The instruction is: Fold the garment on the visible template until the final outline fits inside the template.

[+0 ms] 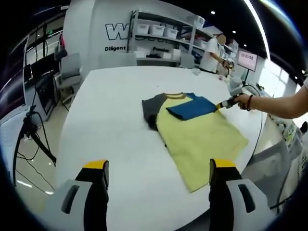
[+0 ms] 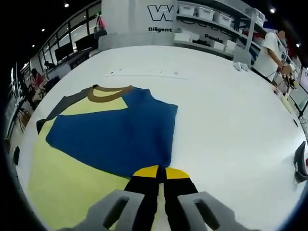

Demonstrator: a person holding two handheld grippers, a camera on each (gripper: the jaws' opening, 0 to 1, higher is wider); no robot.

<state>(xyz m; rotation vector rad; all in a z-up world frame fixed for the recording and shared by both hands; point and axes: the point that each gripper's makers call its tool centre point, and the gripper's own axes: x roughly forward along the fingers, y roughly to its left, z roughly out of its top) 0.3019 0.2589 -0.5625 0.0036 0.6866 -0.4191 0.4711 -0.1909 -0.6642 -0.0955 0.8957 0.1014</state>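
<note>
1. White table (image 1: 110,125): large, rounded; garment lies on it toward the far-right part in the left gripper view.
2. Yellow T-shirt (image 1: 202,139): flat on the table, brown collar (image 2: 109,94) at the far end, grey sleeve (image 1: 151,108) sticking out left of the collar.
3. Blue sleeve (image 2: 120,132): folded across the shirt's chest, just below the collar, covering much of the upper body.
4. Right gripper (image 2: 161,173): jaws pressed together, pinching the blue sleeve's near edge; in the left gripper view it sits at the sleeve's right corner, held by a hand (image 1: 243,101).
5. Left gripper (image 1: 159,173): jaws spread wide, holding nothing, well apart from the shirt's hem, over bare table.
</note>
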